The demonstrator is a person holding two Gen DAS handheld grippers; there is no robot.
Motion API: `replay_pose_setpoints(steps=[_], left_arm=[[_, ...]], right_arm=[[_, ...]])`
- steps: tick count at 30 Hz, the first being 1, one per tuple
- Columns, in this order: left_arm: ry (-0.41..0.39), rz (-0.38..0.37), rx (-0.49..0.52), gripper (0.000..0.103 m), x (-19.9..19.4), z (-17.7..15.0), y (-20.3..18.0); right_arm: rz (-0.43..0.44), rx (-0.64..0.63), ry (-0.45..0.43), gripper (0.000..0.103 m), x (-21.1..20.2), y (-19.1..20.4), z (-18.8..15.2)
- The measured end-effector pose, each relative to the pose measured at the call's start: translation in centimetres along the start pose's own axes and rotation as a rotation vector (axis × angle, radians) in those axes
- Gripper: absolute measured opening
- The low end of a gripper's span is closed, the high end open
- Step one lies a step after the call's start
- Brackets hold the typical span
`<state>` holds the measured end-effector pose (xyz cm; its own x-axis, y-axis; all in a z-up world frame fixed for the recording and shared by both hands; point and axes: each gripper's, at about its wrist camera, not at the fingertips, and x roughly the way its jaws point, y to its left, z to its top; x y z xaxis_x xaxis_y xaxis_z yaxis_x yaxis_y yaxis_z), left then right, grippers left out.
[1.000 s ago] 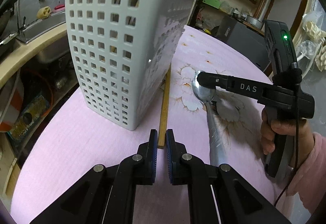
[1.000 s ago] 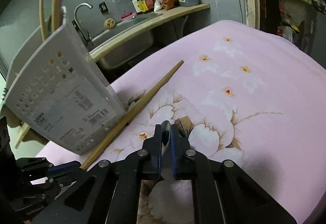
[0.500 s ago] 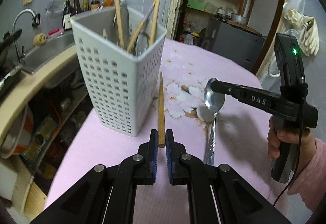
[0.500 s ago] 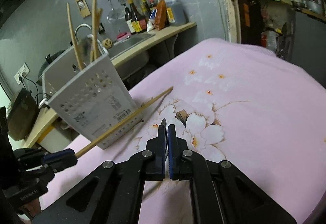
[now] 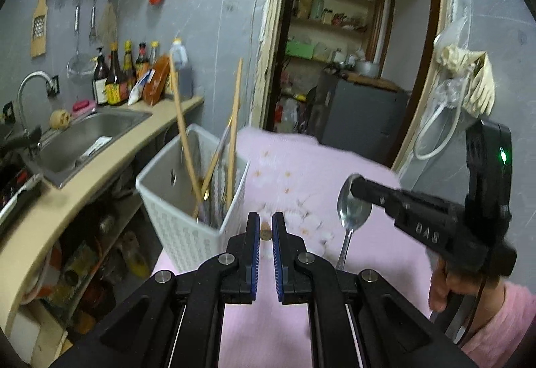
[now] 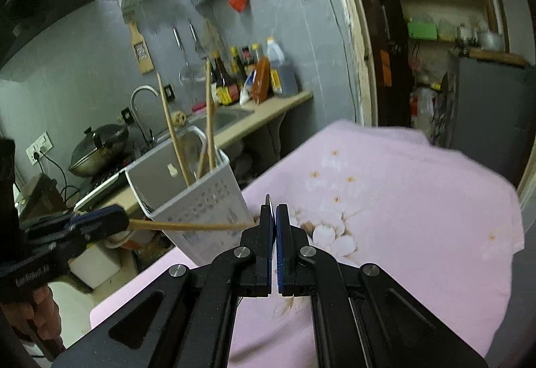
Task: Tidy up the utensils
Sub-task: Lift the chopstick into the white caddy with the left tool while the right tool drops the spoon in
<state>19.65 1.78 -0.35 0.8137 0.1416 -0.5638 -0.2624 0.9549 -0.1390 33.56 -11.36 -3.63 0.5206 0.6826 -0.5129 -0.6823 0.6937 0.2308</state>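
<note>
A: The left claw [image 5: 264, 232] is pinching a wooden chopstick [image 6: 187, 226] by its end; the stick is held level above the pink-clothed table [image 6: 402, 200], beside the white perforated basket [image 5: 187, 200].

B: And the right claw [image 6: 274, 217]?

A: Pressed onto a metal spoon [image 5: 351, 210], bowl upward, handle hanging down, to the right of the basket.

B: Best way to finish?

A: I'd tilt the chopstick upright over the rim, clear of the sticks already standing inside, then let go. The spoon can follow handle-first.
</note>
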Motion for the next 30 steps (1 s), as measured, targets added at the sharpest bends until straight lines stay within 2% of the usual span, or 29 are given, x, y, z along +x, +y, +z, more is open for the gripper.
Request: replay_pose_setpoints(steps=[4, 10, 15, 24, 30], left_arm=[[-0.040, -0.025, 0.011, 0.008, -1.2, 2.1, -0.1], [-0.052, -0.060, 0.000, 0.008, -2.4, 5.0, 0.4], [-0.081, -0.073, 0.033, 0.008, -4.2, 7.4, 1.0], [-0.150, -0.070, 0.084, 0.008, -7.4, 11.6, 2.4], [-0.188, -0.069, 0.078, 0.008, -8.5, 13.8, 4.6]], right_arm=[[-0.022, -0.020, -0.047, 0.002, -1.8, 0.8, 1.4], [-0.051, -0.052, -0.124, 0.002, -4.3, 2.1, 4.1], [-0.073, -0.118, -0.203, 0.002, -5.7, 4.2, 6.9], [-0.059, -0.181, -0.304, 0.002, -5.8, 8.6, 12.0], [-0.047, -0.198, -0.360, 0.002, -4.5, 11.6, 14.3]])
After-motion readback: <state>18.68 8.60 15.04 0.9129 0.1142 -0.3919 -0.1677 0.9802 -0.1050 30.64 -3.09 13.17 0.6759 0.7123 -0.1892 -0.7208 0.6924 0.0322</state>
